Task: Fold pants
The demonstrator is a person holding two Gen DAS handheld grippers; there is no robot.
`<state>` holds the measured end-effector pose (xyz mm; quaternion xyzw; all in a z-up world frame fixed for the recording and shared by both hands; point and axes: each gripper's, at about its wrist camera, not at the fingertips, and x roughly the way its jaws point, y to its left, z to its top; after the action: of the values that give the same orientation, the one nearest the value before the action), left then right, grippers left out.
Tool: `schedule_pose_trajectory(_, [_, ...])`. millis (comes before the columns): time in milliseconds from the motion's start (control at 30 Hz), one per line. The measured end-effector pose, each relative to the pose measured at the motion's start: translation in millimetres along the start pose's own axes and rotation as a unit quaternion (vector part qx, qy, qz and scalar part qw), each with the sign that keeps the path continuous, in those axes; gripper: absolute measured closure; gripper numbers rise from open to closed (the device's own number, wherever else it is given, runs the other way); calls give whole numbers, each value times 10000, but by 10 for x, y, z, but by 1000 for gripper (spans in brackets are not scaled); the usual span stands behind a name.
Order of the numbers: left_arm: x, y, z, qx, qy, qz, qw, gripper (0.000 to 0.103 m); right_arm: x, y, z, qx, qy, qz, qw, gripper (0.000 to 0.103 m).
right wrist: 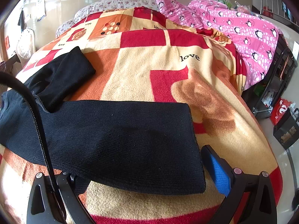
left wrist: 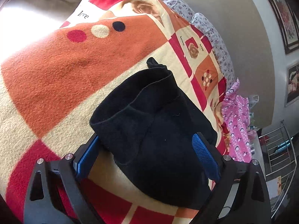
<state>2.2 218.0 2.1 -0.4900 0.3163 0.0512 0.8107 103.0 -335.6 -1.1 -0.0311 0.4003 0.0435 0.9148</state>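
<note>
Black knit pants point(right wrist: 119, 140) lie on a bed covered by a red, orange and cream blanket point(right wrist: 149, 71). In the right wrist view one leg stretches across the front and the other leg point(right wrist: 61, 74) angles away to the far left. My right gripper point(right wrist: 142, 169) is open with the near leg's end between its spread fingers; the left finger is under the fabric. In the left wrist view the waist end of the pants point(left wrist: 153, 130) sits bunched between the blue pads point(left wrist: 203, 153) of my left gripper point(left wrist: 147, 149), which is open around it.
A pink penguin-print quilt point(right wrist: 233, 24) is piled at the bed's far right, with a floral pillow point(right wrist: 115, 3) at the head. A black cable point(right wrist: 37, 112) crosses the right wrist view's left side. Bags point(right wrist: 284, 123) stand on the floor at right, beside a metal rack point(left wrist: 276, 149).
</note>
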Motion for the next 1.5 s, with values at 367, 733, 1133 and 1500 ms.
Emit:
schedule_pose_trajectory(367, [176,-177,-199,1673,-568,685,9819,14,-1,-5,0,-1,-3,0,10000,0])
schedule_pose_trajectory(733, [281,-270,-217,1860,-554,1174,9739,14,-1,-10,-1,26,36,0,10000,0])
schedule_pose_trajectory(1133, [404,-369,-308,2311,-485,1874,9535,14,-36,-46,-47,-219,115,229,9994,0])
schedule_pose_trajectory(1500, [407,-380,-310,2355,-462,1929,9514,14,-87,-73,-66,-279,96,393,9988,0])
